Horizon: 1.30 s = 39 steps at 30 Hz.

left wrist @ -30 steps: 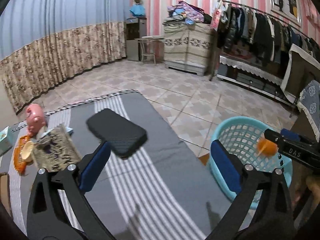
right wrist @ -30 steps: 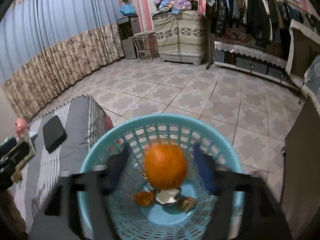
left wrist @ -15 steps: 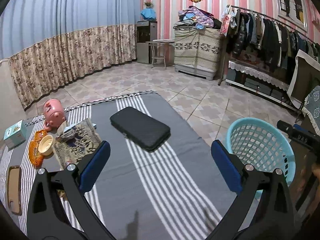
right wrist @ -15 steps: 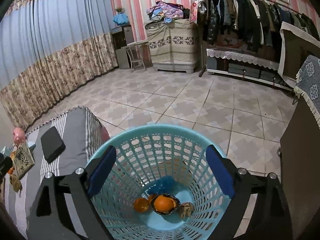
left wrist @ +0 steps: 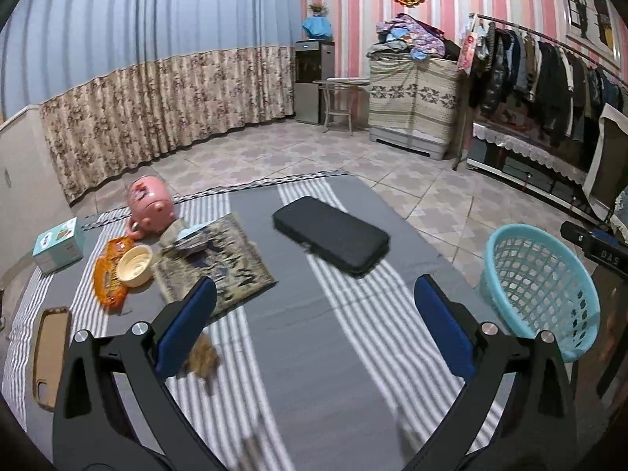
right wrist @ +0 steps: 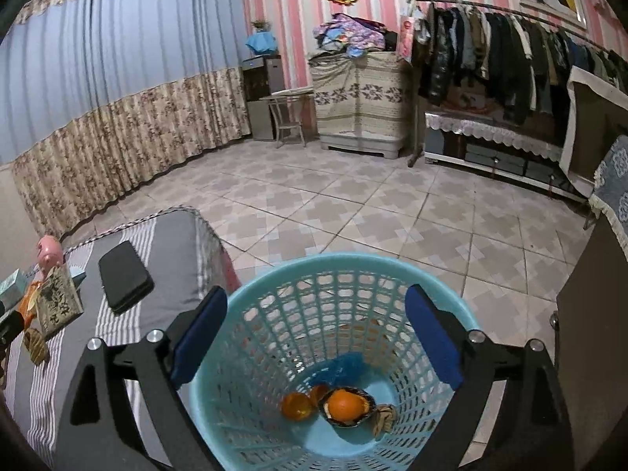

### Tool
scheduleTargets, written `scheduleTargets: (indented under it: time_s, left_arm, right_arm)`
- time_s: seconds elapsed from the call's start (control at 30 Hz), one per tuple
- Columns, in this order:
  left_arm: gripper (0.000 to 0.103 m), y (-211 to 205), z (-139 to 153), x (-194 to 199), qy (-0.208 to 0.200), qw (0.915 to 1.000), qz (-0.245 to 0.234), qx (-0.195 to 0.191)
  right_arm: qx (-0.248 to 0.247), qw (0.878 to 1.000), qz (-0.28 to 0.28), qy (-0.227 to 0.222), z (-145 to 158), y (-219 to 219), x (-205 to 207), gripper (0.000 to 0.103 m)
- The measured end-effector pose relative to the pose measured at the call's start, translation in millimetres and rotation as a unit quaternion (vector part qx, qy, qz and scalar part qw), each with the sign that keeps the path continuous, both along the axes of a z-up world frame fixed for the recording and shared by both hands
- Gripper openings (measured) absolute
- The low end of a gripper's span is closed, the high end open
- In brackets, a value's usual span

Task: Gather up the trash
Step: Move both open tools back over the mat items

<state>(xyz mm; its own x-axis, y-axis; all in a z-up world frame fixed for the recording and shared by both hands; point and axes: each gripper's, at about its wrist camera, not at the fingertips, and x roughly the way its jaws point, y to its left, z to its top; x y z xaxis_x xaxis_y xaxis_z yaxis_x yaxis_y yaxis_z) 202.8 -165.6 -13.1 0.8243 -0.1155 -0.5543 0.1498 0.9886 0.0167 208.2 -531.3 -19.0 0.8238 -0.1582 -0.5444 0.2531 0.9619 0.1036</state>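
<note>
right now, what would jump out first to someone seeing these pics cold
The turquoise basket fills the right wrist view, directly under the open right gripper, with orange peels lying at its bottom. In the left wrist view, a black case lies mid-bed on the striped grey cover, with a pink piggy bank and an orange wrapper cluttered further left.

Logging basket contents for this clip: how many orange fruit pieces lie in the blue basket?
3 visible in the blue basket: one in a dark shell, one left of it, a sliver between them. More may hide beneath.
</note>
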Motion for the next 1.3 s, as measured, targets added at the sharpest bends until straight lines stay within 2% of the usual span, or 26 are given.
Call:
scheduleTargets:
  time_s: [0.23, 0.47, 0.6, 0.77, 0.93, 1.03, 1.13, 1.2, 1.3]
  left_arm:
    - [0.097, 46.6, 5.6, -8.3, -0.005, 0.9995, 0.032, -0.003]
    - [0.097, 111.2, 11.9, -19.4, -0.010, 0.9973, 0.073, -0.005]
    - [0.097, 143.9, 7.8, -24.0, 0.000, 0.9953, 0.097, -0.009]
    - [0.097, 180.4, -3.5, -22.9, 0.019, 0.9925, 0.120, 0.003]
    - [0.097, 203.9, -18.9, -18.3, 0.037, 0.9904, 0.133, 0.008]
    - [0.097, 214.5, -26.6, -16.9, 0.040, 0.9892, 0.140, 0.017]
    - [0.097, 226.5, -30.7, -19.0, 0.037, 0.9879, 0.148, 0.029]
    - [0.097, 235.7, -32.7, -19.7, 0.038, 0.9866, 0.156, 0.029]
    - [0.097, 254.7, -37.2, -19.8, 0.043, 0.9836, 0.175, 0.013]
  right_arm:
    - [0.010, 1.000, 0.028, -0.002, 1.3, 29.0, 1.1, 0.090]
    - [-0.009, 0.997, 0.073, -0.012, 19.0, 81.5, -4.9, 0.091]
    - [-0.011, 0.994, 0.104, -0.005, 31.9, 126.8, 4.4, 0.094]
    - [0.016, 0.989, 0.149, -0.014, 43.6, 190.7, 20.9, 0.094]
    - [0.020, 0.983, 0.182, 0.002, 33.4, 249.4, 39.8, 0.094]
    - [0.024, 0.977, 0.212, 0.020, 11.4, 279.8, 46.9, 0.094]
    - [-0.005, 0.973, 0.226, 0.036, -16.6, 305.8, 46.7, 0.094]
    - [-0.006, 0.969, 0.241, 0.055, -29.8, 315.3, 47.1, 0.094]
    - [-0.029, 0.963, 0.261, 0.058, -33.6, 332.9, 42.7, 0.094]
